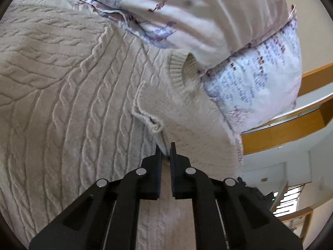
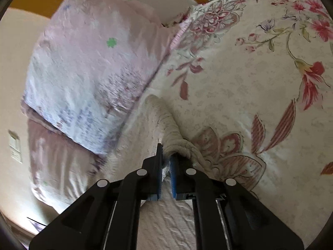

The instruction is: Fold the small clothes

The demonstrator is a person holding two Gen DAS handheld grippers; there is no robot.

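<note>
Both claws are clamped on the cream cable-knit sweater: left claw and right claw each pinch an edge. It lies on the bed near the pink floral pillows. Carry both edges level; keep the fold line straight.

Bed: covered by a cream quilted spread printed with large red and pink flowers and striped leaves.

Lying on it:
- Cream cable-knit sweater, spread across the bed surface; ribbed armhole or neck opening turned toward the pillows; a loose strand of yarn on top; one edge bunched into a raised fold in the right wrist view.
- Two pillows, pale pink and lilac with small floral print, stacked one upon the other, touching the sweater's edge
</note>
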